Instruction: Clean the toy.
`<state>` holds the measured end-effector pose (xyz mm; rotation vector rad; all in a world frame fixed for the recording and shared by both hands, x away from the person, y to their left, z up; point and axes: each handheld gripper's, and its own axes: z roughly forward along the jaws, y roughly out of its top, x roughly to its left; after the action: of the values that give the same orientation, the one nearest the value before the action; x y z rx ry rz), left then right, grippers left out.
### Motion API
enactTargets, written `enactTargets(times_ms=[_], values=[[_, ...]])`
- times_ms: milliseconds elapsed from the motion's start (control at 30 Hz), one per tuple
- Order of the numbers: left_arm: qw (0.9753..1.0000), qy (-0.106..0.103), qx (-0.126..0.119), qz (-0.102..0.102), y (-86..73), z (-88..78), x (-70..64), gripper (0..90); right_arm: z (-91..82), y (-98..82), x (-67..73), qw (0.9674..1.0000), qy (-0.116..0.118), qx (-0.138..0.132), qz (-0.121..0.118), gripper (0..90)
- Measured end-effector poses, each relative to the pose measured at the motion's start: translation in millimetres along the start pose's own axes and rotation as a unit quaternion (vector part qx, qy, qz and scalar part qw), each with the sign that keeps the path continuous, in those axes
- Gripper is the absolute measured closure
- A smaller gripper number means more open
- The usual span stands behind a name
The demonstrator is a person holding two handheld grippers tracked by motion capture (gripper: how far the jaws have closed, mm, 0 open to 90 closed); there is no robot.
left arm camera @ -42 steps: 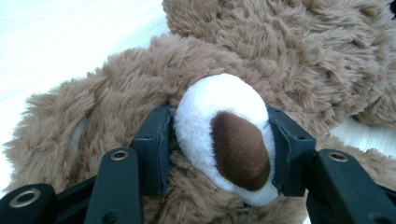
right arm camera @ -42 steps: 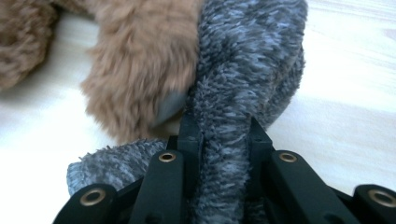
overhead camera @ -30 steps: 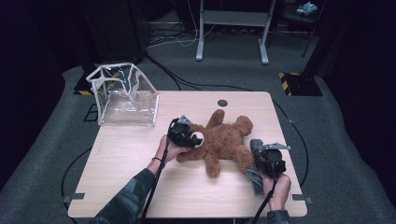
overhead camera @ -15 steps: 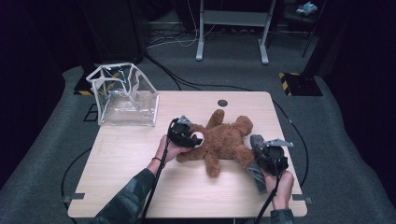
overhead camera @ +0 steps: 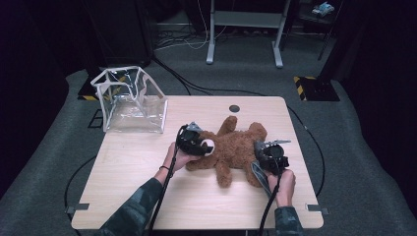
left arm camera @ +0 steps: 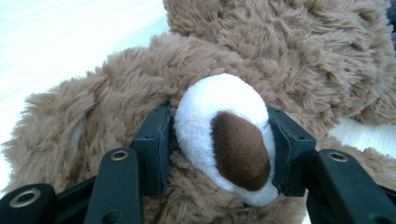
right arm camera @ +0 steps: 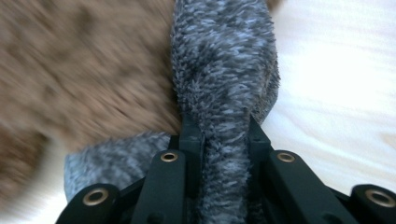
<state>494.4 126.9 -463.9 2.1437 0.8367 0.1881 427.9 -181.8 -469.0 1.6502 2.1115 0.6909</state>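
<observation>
Starting at the left, your only container is the clear plastic bag (overhead camera: 132,101) standing open near the table's (overhead camera: 147,167) far-left corner; it looks empty, though glare on its walls makes that hard to confirm. It sits well apart from the teddy bear (overhead camera: 231,147), which lies mid-table. Your left gripper (left arm camera: 219,154) is clenched on the bear's white muzzle (left arm camera: 219,112), jaws pressing either side. Plush compresses, so a hard pull could let that rounded snout pop free. Further right, your right gripper (right arm camera: 224,135) is pinching a grey fuzzy cloth (right arm camera: 224,60) beside the bear's lower body. That grip holds a narrow fold only; tugging sideways may slip it out, or drag the bear off your left grip.
</observation>
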Motion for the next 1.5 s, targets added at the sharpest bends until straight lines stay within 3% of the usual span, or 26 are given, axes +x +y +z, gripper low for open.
enactTargets(times_ms=[67,133,267,333,400,500,567,700,800,867,933,1100,1367,1500], values=[[1.0,-0.003,-0.002,-0.002,-0.2,0.3,0.6,47.8,3.6,-2.7,-4.7,0.9994,-0.01,0.032,-0.01,75.7],[1.0,-0.002,-0.002,-0.001,-0.1,0.5,0.9,47.8,2.9,-3.8,-11.1,0.9992,-0.016,0.035,-0.01,75.6],[1.0,-0.003,-0.003,-0.004,0.0,0.7,1.2,47.8,-18.9,8.3,-13.5,0.9993,-0.021,-0.025,0.016,75.5],[1.0,-0.002,-0.001,-0.001,0.2,0.5,1.2,47.8,-28.3,18.0,-10.0,0.9978,-0.01,-0.064,0.014,75.4],[1.0,-0.001,-0.001,-0.001,0.2,0.5,0.9,47.8,-31.7,27.5,-4.7,0.9964,0.006,-0.084,0.006,75.4],[1.0,-0.002,-0.002,-0.001,0.0,0.2,1.3,47.8,-19.1,36.9,5.0,0.9973,0.004,-0.073,-0.005,75.4],[1.0,-0.003,-0.001,-0.003,-0.5,-0.1,1.5,47.8,-1.6,36.6,6.9,0.9987,-0.002,-0.05,-0.012,75.5],[1.0,-0.006,-0.005,-0.003,-1.0,0.1,1.5,47.8,21.5,25.3,-0.9,0.9998,0.009,-0.02,0.005,75.8],[1.0,-0.003,-0.006,-0.001,-1.3,-0.1,1.6,47.8,24.0,19.1,-7.2,0.9997,-0.022,0.008,0.005,75.7],[0.9999,-0.001,-0.011,-0.005,-2.2,-0.1,1.0,47.7,19.9,14.9,-12.8,0.9991,-0.036,0.013,0.018,75.6],[0.9999,0.003,-0.015,-0.004,-3.2,-0.5,-0.2,47.4,12.5,9.2,-19.8,0.9985,-0.042,0.004,0.035,75.5],[0.999,0.029,-0.033,0.004,-3.3,-3.3,-5.5,42.8,-5.6,-9.1,-31.8,0.997,-0.026,-0.023,0.069,75.0],[0.9955,0.063,-0.069,0.019,-2.5,-12.8,-19.3,30.2,-16.3,-35.5,-44.2,0.9957,-0.012,-0.059,0.07,74.5],[0.994,0.073,-0.079,0.015,-4.3,-20.6,-25.8,21.9,-14.6,-45.7,-46.6,0.9954,-0.013,-0.056,0.076,74.4]])
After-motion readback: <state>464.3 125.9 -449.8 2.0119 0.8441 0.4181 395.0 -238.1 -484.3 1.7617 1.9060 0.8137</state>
